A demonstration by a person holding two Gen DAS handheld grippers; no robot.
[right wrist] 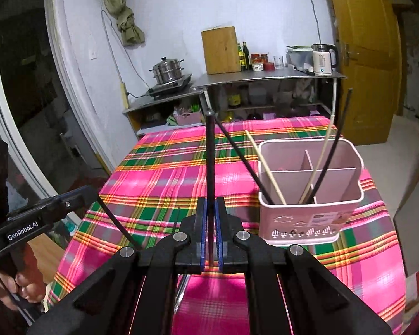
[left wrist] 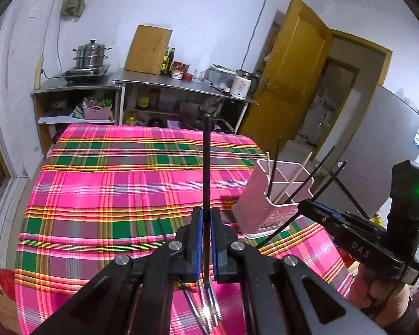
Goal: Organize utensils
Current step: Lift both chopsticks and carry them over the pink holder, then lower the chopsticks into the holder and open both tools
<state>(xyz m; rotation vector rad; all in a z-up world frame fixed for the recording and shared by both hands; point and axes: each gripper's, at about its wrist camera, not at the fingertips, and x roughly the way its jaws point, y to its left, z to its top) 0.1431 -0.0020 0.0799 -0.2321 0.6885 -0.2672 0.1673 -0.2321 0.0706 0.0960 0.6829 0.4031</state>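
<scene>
Covering nearly the whole bench [left wrist: 103, 167], a pink, green and yellow plaid cloth [right wrist: 164, 173] spreads beneath 2 handheld grippers raised above it. Behind the bench, a steel counter [right wrist: 268, 76] runs along the white wall, carrying a stacked steamer pot [left wrist: 90, 54], a wooden cutting board [left wrist: 149, 48], bottles and a white kettle [right wrist: 322, 57]; a yellow door [left wrist: 289, 67] stands open at the right.

Toward the right side of the cloth stands a pink utensil holder [right wrist: 307, 217], upright, its inside split by dividers into compartments. It holds 2 pale wooden chopsticks [right wrist: 265, 167] and 2 black ones [right wrist: 332, 150], all leaning against its walls and sticking out above the rim.

From its own wrist view, the left gripper [left wrist: 206, 217] has its blue-padded fingers [left wrist: 199, 237] pressed together on 1 black chopstick [left wrist: 206, 162], which points up and away over the cloth. The right gripper [right wrist: 211, 209] likewise pinches a single black chopstick [right wrist: 209, 156] between its blue-lined fingers [right wrist: 219, 223], just left of the holder. Each gripper shows in the other's view, a hand [right wrist: 19, 284] wrapped around its grip.

Below the left gripper, several metal-tipped utensils [left wrist: 206, 310] lie on the cloth; what kind they are cannot be told.
</scene>
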